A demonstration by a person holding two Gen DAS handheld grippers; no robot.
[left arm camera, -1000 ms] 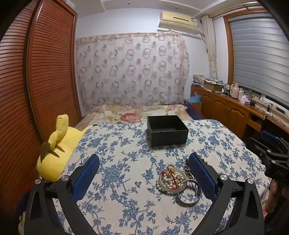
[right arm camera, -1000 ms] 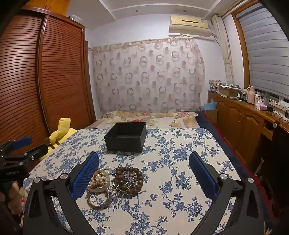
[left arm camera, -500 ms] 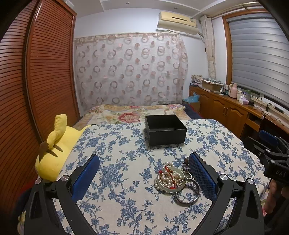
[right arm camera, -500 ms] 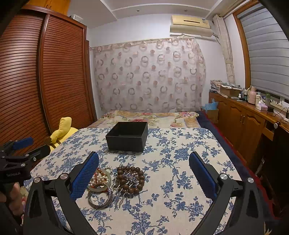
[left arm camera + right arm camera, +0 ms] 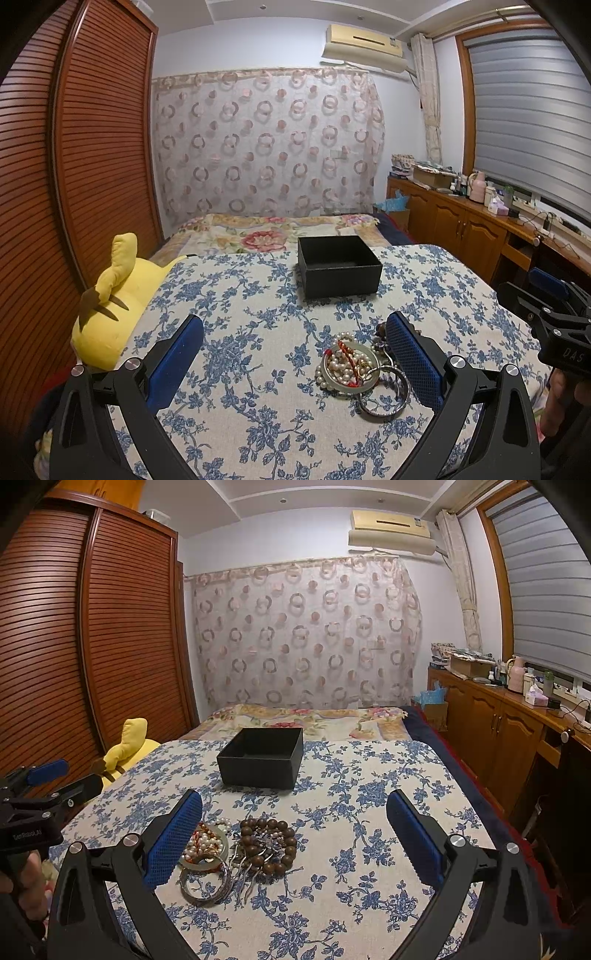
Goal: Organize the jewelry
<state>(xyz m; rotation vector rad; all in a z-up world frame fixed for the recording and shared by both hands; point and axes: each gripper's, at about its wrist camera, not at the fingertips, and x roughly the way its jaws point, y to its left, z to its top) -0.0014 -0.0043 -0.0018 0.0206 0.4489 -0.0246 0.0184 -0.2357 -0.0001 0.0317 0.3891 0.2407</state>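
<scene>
Both grippers edge closer to the jewelry pile [image 5: 236, 853], nothing lifted yet.
Left gripper [image 5: 295, 354] and right gripper [image 5: 295, 834] gape empty; black box [image 5: 262, 757] waits toward the table's far edge.

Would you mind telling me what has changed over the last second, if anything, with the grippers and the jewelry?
Very little. Both views shift only slightly, so the hand-held grippers have drifted a touch. The left gripper and right gripper remain open and empty. The jewelry pile, with its pearl strand and wooden bead bracelet, lies untouched on the floral tablecloth; the black box has not moved.
</scene>
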